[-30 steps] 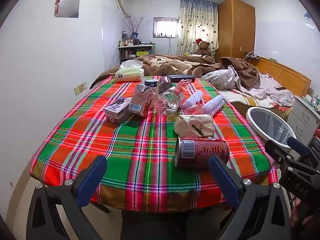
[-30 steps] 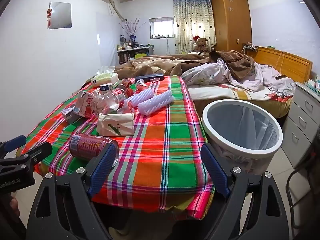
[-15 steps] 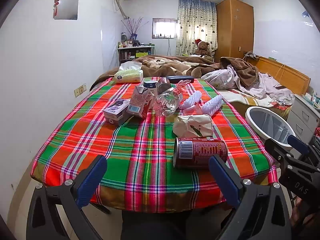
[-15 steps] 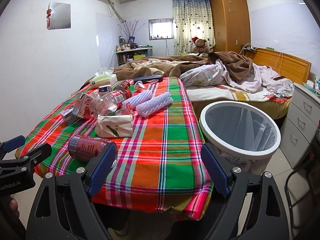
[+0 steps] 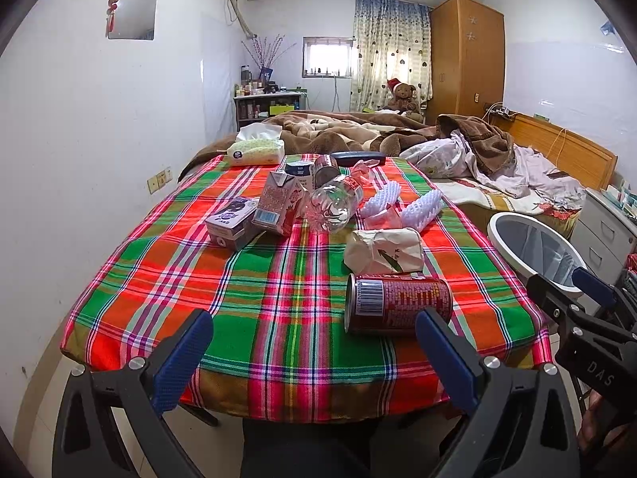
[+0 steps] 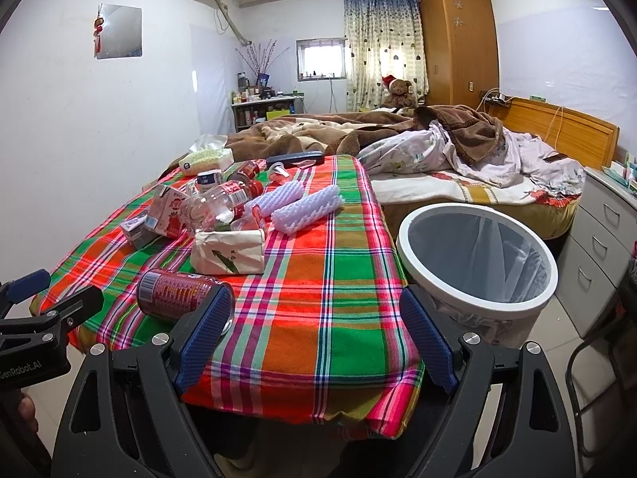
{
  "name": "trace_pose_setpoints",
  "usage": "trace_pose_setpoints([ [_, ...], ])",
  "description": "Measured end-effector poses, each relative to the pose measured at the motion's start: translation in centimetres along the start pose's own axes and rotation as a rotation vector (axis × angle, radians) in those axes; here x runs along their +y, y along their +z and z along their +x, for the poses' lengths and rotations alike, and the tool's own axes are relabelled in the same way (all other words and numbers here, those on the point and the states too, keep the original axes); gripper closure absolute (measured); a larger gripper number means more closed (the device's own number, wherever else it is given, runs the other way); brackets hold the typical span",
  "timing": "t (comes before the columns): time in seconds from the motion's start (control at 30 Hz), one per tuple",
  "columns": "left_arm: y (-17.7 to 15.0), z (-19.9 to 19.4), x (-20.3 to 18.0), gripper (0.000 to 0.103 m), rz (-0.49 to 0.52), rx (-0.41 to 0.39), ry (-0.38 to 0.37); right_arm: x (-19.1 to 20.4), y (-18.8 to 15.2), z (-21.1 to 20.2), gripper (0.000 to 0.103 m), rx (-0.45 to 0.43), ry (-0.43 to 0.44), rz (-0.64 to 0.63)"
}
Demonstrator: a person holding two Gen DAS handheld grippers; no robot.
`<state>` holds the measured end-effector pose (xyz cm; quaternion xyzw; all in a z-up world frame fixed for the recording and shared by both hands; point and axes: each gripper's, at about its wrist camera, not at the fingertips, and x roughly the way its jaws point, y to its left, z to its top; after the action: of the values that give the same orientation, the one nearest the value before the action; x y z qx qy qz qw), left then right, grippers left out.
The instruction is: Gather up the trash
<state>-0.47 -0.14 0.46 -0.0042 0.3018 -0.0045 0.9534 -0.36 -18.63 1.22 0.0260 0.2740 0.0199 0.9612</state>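
A red can (image 5: 398,304) (image 6: 179,291) lies on its side near the front edge of the plaid table (image 5: 247,279) (image 6: 330,279). Behind it sits a crumpled paper pack (image 5: 384,250) (image 6: 229,253), then a clear plastic bottle (image 5: 334,204) (image 6: 215,203), drink cartons (image 5: 278,202) (image 6: 169,211) and white foam sleeves (image 5: 422,209) (image 6: 308,207). My left gripper (image 5: 314,350) hangs open before the table edge, its right finger just in front of the can. My right gripper (image 6: 314,338) is open too, over the table's front right corner. A white-rimmed bin (image 6: 477,255) (image 5: 533,245) stands right of the table.
A tissue box (image 5: 256,150) and a dark case (image 5: 358,157) lie at the table's far end. Beyond is a bed (image 6: 458,159) piled with blankets. Grey drawers (image 6: 601,247) stand right of the bin, a white wall runs along the left.
Both views have shifted slightly upward and nearer to the table. The can and the other items have not moved, and both grippers stay open.
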Motion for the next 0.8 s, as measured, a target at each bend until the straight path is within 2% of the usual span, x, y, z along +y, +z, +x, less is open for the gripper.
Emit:
trace_pose_setpoints([
  [0.8,-0.09,-0.2,0.0,0.0,-0.003,-0.005,0.001,-0.03,0.0,-0.28,0.015,-0.008,-0.004,-0.008],
])
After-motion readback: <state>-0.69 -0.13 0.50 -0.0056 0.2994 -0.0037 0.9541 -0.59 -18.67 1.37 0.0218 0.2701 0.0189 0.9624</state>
